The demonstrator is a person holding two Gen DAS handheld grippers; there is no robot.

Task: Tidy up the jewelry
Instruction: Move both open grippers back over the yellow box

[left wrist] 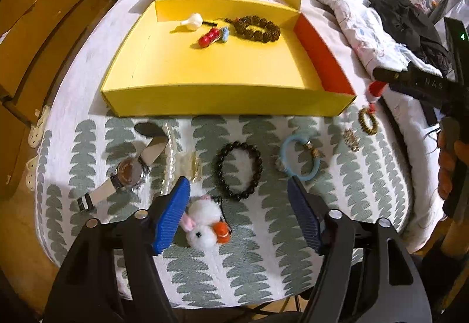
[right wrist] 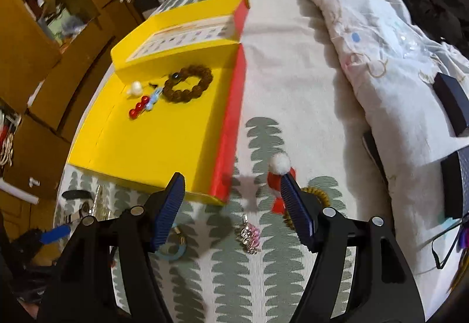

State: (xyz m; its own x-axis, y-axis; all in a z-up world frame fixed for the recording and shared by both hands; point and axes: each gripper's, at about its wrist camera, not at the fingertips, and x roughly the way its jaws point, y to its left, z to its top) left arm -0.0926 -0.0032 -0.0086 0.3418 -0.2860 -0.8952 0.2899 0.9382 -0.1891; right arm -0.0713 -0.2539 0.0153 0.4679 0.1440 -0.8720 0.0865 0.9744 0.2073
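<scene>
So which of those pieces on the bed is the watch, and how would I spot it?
Find the big yellow box lying open on the leaf-patterned bedspread. A row of jewelry lies on the cloth in front of it; the watch is at the far left end, beside the pearl strand. It is the only piece with a round metal face and a flat white strap, not beads or rings.

The yellow box (left wrist: 228, 100) at the far side holds one brown bead bracelet (left wrist: 257, 29), one white charm (left wrist: 192, 21) and one red bead clip (left wrist: 208, 37). Near it on the bed lie one watch (left wrist: 129, 173), one pearl strand (left wrist: 170, 152), one black bead bracelet (left wrist: 239, 170), one blue ring (left wrist: 299, 157) and one plush rabbit (left wrist: 202, 223).
</scene>
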